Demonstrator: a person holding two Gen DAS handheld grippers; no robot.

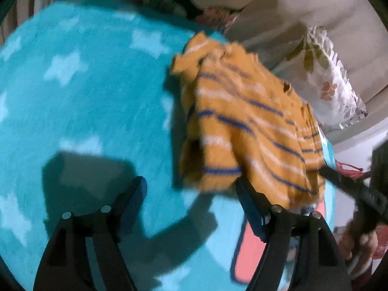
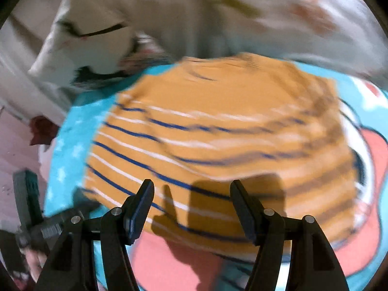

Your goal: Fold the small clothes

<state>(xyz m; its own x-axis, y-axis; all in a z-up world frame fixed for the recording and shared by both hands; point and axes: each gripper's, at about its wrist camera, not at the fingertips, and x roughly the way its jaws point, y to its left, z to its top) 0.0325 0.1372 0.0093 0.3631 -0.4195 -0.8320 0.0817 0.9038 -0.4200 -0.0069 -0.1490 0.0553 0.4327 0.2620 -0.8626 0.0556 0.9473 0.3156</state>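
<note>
Orange striped shirt is seen rumpled near the turquoise blanket's edge, both grippers' jaws held open and empty, so creases risk being folded in unless it is flattened.

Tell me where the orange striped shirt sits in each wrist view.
Left wrist: orange striped shirt right of centre, rumpled, beyond the right finger.
Right wrist: the shirt fills the centre, spread ahead of both open fingers.
Shared landmark: the turquoise star-patterned blanket beneath it.
</note>
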